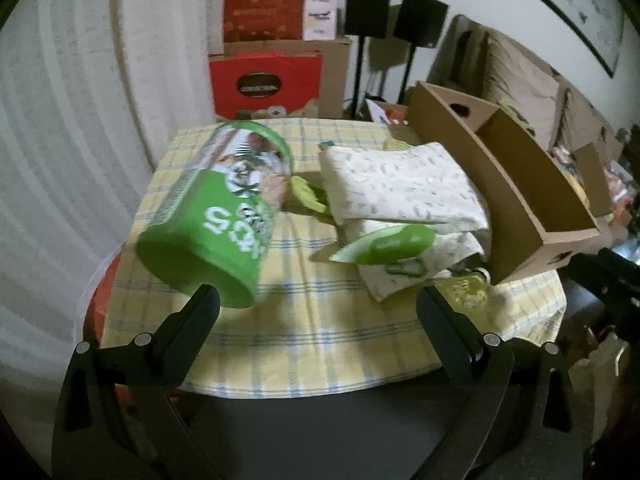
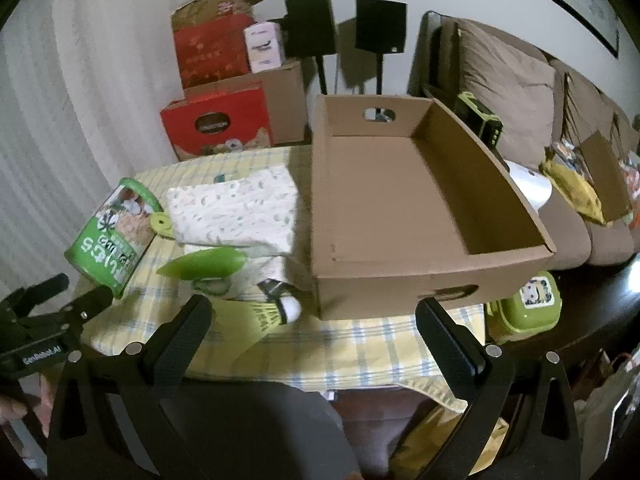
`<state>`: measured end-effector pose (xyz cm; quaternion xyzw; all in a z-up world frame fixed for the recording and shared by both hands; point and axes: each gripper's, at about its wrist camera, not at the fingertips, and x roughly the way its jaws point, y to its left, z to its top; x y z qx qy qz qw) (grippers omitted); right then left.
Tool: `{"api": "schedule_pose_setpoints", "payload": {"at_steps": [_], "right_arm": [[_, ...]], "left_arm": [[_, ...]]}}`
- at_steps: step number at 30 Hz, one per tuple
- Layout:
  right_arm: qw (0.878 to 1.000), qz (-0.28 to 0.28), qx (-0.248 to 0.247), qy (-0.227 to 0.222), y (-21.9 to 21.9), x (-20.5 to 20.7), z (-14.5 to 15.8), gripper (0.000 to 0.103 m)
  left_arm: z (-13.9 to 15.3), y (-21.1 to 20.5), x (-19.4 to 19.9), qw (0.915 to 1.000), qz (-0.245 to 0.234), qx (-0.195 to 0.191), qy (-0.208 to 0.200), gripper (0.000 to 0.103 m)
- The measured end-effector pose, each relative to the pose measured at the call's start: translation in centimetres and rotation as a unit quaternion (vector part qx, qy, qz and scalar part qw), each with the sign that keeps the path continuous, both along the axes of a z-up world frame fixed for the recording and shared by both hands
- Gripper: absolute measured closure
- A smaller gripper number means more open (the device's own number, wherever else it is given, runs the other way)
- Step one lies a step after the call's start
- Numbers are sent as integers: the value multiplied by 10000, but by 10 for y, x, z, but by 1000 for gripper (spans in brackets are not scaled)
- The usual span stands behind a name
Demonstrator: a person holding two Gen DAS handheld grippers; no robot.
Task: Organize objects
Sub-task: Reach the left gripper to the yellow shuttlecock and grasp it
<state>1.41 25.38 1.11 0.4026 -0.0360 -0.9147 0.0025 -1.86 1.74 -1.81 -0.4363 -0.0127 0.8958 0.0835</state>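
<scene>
Both the left gripper [image 1: 318, 300] and right gripper [image 2: 314, 312] hang released above the checked tablecloth [image 2: 360, 344], green canister [image 1: 216, 216] far left, cardboard tray [image 2: 400, 208] right.

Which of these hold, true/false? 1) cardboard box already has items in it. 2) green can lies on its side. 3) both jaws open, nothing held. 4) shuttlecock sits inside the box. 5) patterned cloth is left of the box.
1) False: the cardboard box is empty.
2) True: the green can lies tipped on the checked tablecloth.
3) True: left gripper and right gripper stand wide, holding nothing.
4) False: the shuttlecock lies on the tablecloth in front of the box.
5) True: the patterned cloth lies left of the box.
</scene>
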Motion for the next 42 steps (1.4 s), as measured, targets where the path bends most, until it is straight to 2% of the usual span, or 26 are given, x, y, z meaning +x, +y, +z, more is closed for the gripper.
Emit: {"api": "schedule_pose_setpoints", "payload": {"at_steps": [11, 15, 20, 27, 32, 38, 42], "right_arm": [[9996, -251, -152, 17, 35, 11, 2, 0], [9994, -311, -158, 11, 43, 16, 1, 0], [9989, -389, -250, -51, 53, 17, -4, 0], [9982, -431, -393, -135, 65, 18, -10, 0], [9976, -443, -481, -229, 68, 15, -15, 0], [9974, -467, -462, -304, 69, 12, -20, 0], [9975, -426, -445, -337, 68, 12, -24, 0]], "left_arm": [[-2, 62, -13, 9939, -1093, 166, -61, 5], [-3, 89, -22, 9888, -1486, -14, -136, 5], [-13, 114, -38, 9810, -1866, -115, -517, 5], [-28, 129, -42, 9720, -2197, -184, -815, 5], [-38, 140, -39, 9634, -2500, -438, -866, 6], [-48, 151, -33, 9562, -2707, -686, -877, 11], [-55, 156, -29, 9536, -2753, -822, -899, 30]]}}
